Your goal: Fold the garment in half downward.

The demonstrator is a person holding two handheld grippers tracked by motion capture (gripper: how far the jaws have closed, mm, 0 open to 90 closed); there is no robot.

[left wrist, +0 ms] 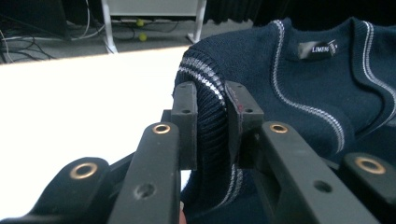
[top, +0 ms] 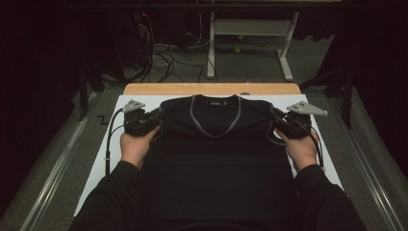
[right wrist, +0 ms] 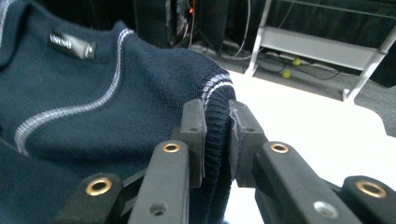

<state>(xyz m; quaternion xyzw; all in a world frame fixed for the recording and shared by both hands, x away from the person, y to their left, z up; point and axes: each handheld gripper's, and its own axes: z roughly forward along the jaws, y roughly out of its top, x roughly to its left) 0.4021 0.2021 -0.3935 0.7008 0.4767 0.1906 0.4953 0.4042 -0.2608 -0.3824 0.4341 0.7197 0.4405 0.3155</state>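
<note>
Navy knit, ribbed and edged with pale stripes, makes up the sleeveless V-neck sweater (top: 214,154) that lies flat, front up, on the white sheet (top: 115,103); its long axis runs from the person toward the far edge of the table, with the hem nearest the person and the neckline and its label pointing away. Both forearms come in over the lower corners, sleeves dark, hands set just outside the garment at shoulder height and roughly level with each other. The left gripper (top: 156,117) points inward, its jaws pinching the ribbed armhole edge at the left shoulder, the cloth bunched between the pads (left wrist: 186,116). The right gripper (top: 275,120) mirrors it, jaws pressed on the armhole trim at the right shoulder, with fabric squeezed between its pads (right wrist: 195,135). Beyond the sheet shows a wooden table edge (top: 211,88), then grey carpet, a white table frame (top: 250,38), tangled cables (top: 163,60) and yellow-green balls (right wrist: 289,67) on the floor in a dim room
</note>
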